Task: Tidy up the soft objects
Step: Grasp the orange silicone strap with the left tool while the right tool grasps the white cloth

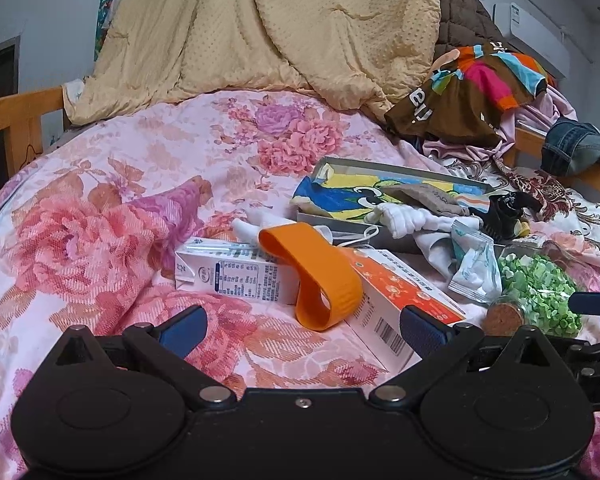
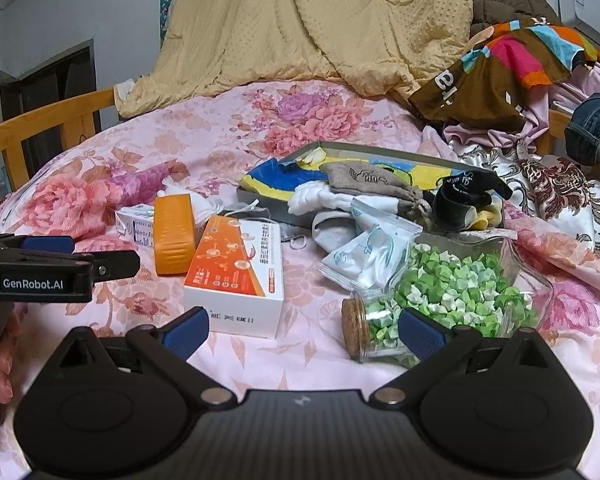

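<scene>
White sock [image 1: 404, 218] well beyond both empty, wide-spread grippers: left [image 1: 302, 322], right [image 2: 302, 326].

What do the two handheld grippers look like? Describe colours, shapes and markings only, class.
Both the left gripper and the right gripper have matte black bodies with two round housings, angular linkage arms, silver pivot pins and ribbed blue fingertips. In the right wrist view, the left gripper's side reads "GenRobot.AI" in white.
</scene>
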`<state>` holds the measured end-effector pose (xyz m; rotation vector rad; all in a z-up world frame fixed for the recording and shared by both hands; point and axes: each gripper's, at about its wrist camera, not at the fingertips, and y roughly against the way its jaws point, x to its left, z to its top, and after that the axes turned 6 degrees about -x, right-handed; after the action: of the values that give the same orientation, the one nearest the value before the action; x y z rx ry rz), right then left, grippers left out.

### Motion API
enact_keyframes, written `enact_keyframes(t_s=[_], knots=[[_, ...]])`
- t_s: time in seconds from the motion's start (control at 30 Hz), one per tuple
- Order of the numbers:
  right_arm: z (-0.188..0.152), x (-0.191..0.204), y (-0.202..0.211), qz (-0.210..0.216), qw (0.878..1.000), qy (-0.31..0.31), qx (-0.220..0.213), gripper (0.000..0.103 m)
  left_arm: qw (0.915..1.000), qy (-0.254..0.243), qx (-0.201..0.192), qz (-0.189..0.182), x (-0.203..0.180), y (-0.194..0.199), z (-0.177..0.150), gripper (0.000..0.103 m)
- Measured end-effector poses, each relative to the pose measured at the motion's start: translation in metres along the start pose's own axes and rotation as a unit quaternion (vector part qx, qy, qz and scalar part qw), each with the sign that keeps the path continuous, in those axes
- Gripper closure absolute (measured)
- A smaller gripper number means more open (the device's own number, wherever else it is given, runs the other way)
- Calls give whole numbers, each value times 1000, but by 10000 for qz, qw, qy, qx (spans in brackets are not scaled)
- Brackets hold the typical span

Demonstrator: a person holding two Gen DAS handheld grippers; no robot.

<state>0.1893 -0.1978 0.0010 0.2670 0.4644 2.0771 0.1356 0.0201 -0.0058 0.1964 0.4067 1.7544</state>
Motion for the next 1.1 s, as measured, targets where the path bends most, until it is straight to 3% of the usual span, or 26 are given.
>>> enact_keyframes(t_s=[0.23, 0.83, 1.1], knots=[[-1, 0, 0, -35, 9999, 16, -151, 0, 9997, -177, -106, -90, 2, -2, 8, 1], [10, 10, -24, 30, 9958, 720, -556, 0, 9910, 1253, 179, -432, 34, -46, 20, 1], [21, -2, -42, 104, 9954, 635, -704, 0, 9791, 1831, 394, -793, 47, -67, 12, 13]])
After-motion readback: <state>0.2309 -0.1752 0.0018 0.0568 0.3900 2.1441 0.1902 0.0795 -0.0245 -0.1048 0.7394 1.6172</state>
